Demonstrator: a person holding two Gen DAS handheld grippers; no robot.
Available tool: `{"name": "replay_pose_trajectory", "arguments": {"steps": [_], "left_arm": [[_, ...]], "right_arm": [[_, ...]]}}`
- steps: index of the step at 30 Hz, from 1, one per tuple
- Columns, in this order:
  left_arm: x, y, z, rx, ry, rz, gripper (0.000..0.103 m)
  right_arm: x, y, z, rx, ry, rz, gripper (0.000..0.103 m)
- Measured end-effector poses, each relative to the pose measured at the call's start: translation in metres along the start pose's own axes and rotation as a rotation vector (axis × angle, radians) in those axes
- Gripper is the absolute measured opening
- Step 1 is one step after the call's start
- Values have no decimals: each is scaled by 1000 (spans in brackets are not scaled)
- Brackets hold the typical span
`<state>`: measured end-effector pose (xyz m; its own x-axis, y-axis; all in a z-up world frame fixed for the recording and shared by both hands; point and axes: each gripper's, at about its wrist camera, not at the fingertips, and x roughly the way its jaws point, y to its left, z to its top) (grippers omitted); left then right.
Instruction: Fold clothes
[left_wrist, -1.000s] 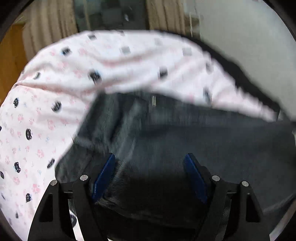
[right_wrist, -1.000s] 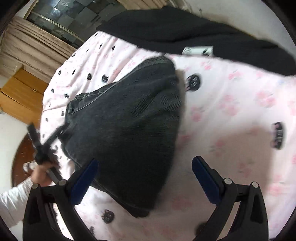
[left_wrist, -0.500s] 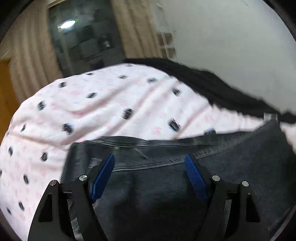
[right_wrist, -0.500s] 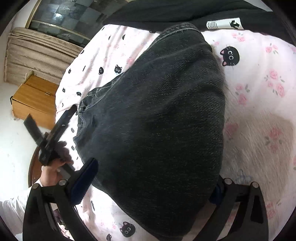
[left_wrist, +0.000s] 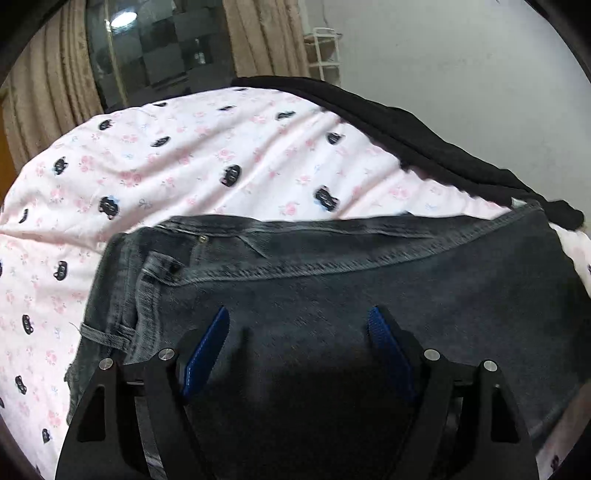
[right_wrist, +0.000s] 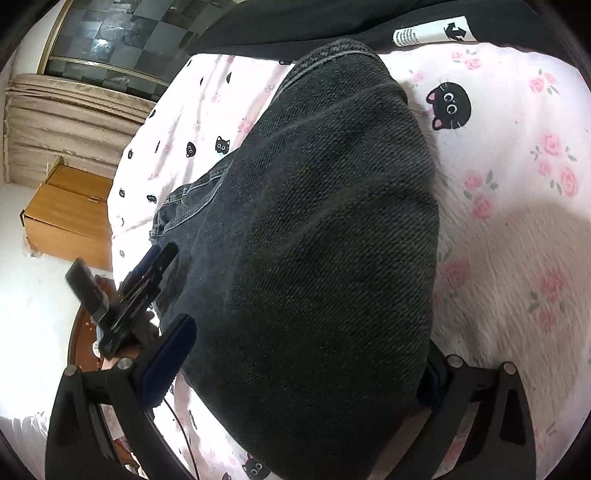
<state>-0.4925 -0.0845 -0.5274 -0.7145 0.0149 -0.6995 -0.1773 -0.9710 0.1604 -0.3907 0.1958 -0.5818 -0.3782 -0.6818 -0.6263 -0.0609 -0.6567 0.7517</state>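
Observation:
Dark grey jeans (left_wrist: 369, 295) lie folded on a bed with a pink cat-print sheet (left_wrist: 184, 155). In the left wrist view the waistband with its belt loop and rivet sits left of centre. My left gripper (left_wrist: 295, 343) hovers open just over the denim, blue pads wide apart. In the right wrist view the folded end of the jeans (right_wrist: 325, 221) bulges up between the spread fingers of my right gripper (right_wrist: 301, 365), hiding part of the right pad. That gripper is open. The left gripper (right_wrist: 147, 273) also shows there, over the waistband end, held by a hand.
A black garment (left_wrist: 424, 147) with a white label (right_wrist: 428, 33) lies along the far edge of the bed by the wall. A wooden cabinet (right_wrist: 70, 218), beige curtains (left_wrist: 258, 37) and a dark window stand beyond the bed. A cable hangs below the right gripper.
The left gripper drew back and tilted up, so the waistband and more sheet now show. The right gripper sank onto the folded jeans, which now fill the gap between its fingers.

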Motion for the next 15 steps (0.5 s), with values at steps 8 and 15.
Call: {"name": "replay_pose_trajectory", "arguments": {"steps": [8,15], "left_arm": [[27,-2,-22,-29,90,-36,87],[-3,5,-16,-15,-1,-33,86]], "right_arm": [[-9,-9,-1,53,-34,41,76],[-17,-31,-2,110,-32,83,50]]}}
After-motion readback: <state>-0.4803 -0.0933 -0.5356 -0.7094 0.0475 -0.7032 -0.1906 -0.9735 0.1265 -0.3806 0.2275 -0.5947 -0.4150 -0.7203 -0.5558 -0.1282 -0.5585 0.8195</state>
